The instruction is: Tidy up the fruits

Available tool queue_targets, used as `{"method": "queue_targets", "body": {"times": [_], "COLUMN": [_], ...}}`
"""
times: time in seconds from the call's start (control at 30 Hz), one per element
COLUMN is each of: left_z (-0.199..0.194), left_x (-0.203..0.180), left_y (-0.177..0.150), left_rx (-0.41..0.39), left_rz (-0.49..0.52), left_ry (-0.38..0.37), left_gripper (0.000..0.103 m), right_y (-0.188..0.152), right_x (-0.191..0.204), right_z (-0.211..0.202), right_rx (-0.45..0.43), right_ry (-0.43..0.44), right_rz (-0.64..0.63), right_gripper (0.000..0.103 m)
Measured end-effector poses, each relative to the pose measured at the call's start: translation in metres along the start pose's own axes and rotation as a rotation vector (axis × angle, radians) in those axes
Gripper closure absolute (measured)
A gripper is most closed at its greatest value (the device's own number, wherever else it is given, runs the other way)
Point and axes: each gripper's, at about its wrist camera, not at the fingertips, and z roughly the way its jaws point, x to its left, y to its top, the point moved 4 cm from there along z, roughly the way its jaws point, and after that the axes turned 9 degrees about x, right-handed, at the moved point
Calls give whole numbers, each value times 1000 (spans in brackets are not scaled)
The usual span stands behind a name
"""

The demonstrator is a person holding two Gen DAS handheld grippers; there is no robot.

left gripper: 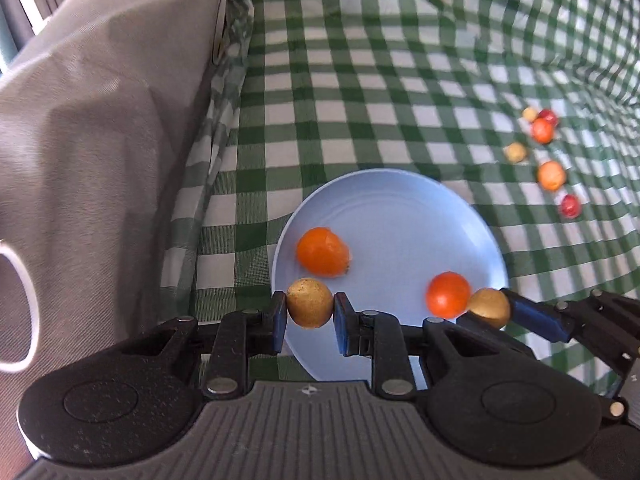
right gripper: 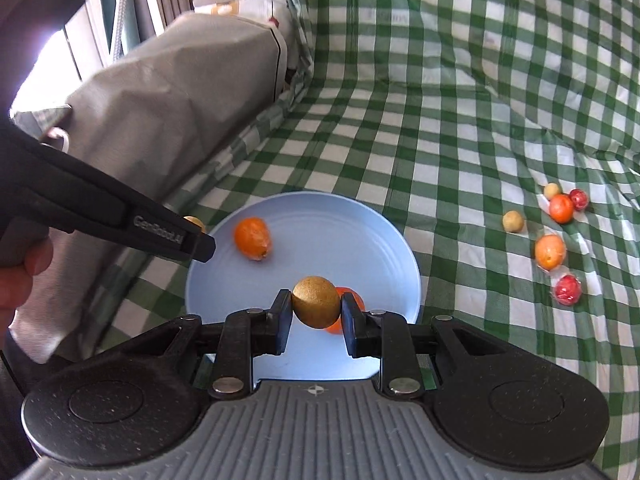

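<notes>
A light blue plate [left gripper: 400,216] [right gripper: 320,220] lies on the green checked cloth. On it are an oval orange fruit [left gripper: 322,251] [right gripper: 253,237] and a round orange-red fruit [left gripper: 448,295] [right gripper: 352,300]. My left gripper [left gripper: 310,316] is shut on a brown round fruit [left gripper: 309,302] over the plate's near left rim. My right gripper [right gripper: 316,316] is shut on another brown round fruit [right gripper: 316,301] [left gripper: 489,307] over the plate's near right part. The left gripper also shows in the right wrist view [right gripper: 192,236], at the plate's left edge.
Several loose fruits lie on the cloth to the right: brown [right gripper: 513,221], orange [right gripper: 550,252] and red [right gripper: 567,289] ones. A grey covered object [left gripper: 100,140] [right gripper: 168,112] stands along the left. A white mug handle [left gripper: 24,292] shows at the far left.
</notes>
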Motion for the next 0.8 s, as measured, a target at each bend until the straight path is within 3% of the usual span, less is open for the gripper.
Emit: {"method": "queue_targets", "body": {"times": [0.07, 0.13, 0.2, 0.23, 0.27, 0.37, 0.63, 0.8], "left_z": [10, 13, 8, 2, -6, -24, -77, -105], "left_x": [1, 0, 1, 2, 4, 6, 10, 6], "left_y": [3, 4, 3, 1, -1, -14, -78, -107], "left_rx": [21, 29, 9, -16, -43, -25, -21, -57], "left_rz": [9, 21, 26, 18, 9, 7, -64, -80], "left_ry": [-2, -15, -1, 17, 30, 24, 52, 57], "left_gripper": [75, 58, 7, 1, 0, 0, 0, 0], "right_y": [3, 7, 10, 11, 12, 10, -37, -59], "right_x": [0, 1, 1, 1, 0, -3, 1, 12], "right_z": [11, 20, 26, 27, 27, 11, -59, -97], "right_rx": [12, 24, 39, 51, 58, 49, 57, -8], "right_ry": [-5, -1, 14, 19, 17, 6, 33, -4], "right_rz": [-10, -23, -29, -32, -28, -1, 87, 100], "right_gripper": [76, 75, 73, 62, 48, 22, 7, 4]}}
